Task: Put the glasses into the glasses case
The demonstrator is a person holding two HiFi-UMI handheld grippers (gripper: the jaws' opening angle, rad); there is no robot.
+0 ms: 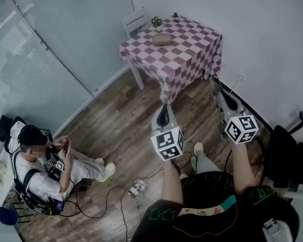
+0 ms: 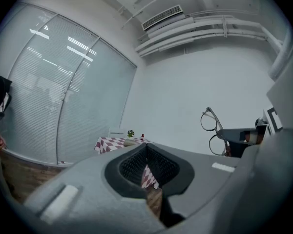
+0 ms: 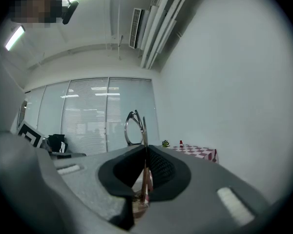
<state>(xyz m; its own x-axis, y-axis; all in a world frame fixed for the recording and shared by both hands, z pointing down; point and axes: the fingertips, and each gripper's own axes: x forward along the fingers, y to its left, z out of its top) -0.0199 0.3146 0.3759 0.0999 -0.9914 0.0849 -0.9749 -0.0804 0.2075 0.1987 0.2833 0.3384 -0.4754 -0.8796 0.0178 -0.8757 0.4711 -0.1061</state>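
Note:
The glasses case, a tan oblong, lies on the checkered table across the room, well beyond both grippers. I hold both grippers up at waist height over the wooden floor. My right gripper is shut on the thin-framed glasses, which stick up above the jaws; one temple runs down between the pads. In the left gripper view the glasses hang off the right gripper at the right. My left gripper is shut with nothing in it, jaws meeting along a line.
A person sits on the floor at lower left beside the glass partition. A white chair, a small plant and a red item are at the table's far side. Cables and a power strip lie on the floor; a black chair stands at right.

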